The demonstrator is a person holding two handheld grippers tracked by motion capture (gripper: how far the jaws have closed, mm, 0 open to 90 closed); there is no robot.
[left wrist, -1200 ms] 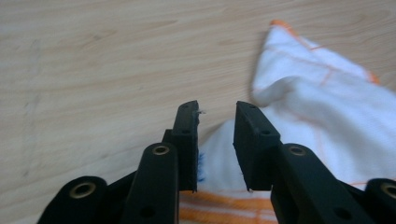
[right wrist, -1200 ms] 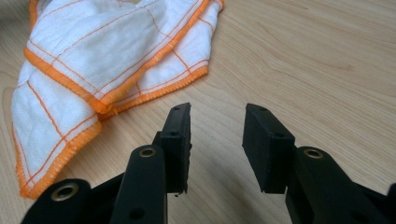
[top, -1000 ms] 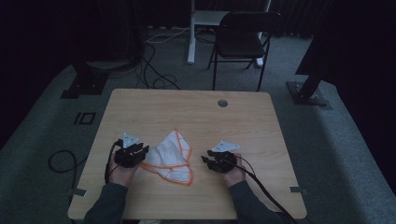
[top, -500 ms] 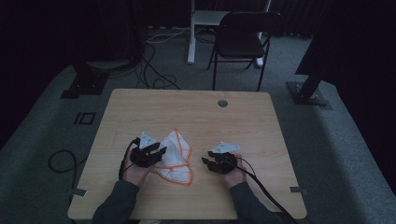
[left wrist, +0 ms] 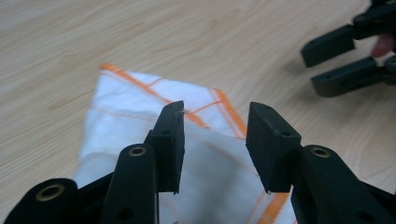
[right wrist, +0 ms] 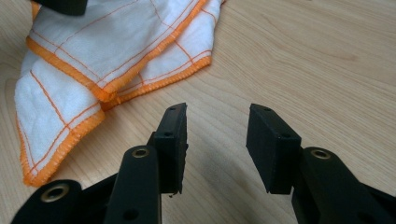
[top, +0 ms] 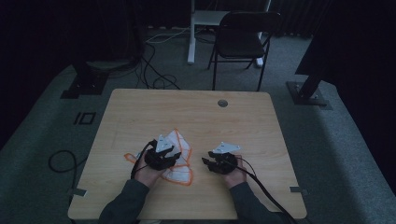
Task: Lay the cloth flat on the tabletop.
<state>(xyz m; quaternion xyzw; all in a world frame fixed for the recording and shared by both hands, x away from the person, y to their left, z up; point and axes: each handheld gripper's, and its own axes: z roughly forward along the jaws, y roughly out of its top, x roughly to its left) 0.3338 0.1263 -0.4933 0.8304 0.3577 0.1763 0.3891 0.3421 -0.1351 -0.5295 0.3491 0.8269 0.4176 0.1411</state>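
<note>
A white cloth with orange stripes and hem (top: 180, 151) lies crumpled on the wooden table (top: 196, 116), near its front. My left gripper (top: 173, 156) hovers over the cloth's left part. Its jaws have just been opening and stand apart above the cloth (left wrist: 130, 121), and the pads do not press on it. In its own view the left gripper (left wrist: 215, 116) points toward the right gripper (left wrist: 312, 65). My right gripper (top: 208, 162) rests to the right of the cloth, open over bare wood. In the right gripper view its jaws (right wrist: 217, 116) have nothing between them, and the cloth (right wrist: 107, 51) lies ahead at the left.
A round cable hole (top: 222, 103) sits near the table's far edge. Behind the table stand a black folding chair (top: 243, 42) and a white post (top: 191, 32). Cables (top: 154, 79) lie on the carpet at the left. A cable trails from each gripper toward the person.
My left gripper has moved right, from beside the cloth to above its left part, and its jaws have spread wider. The right gripper has kept its place.
</note>
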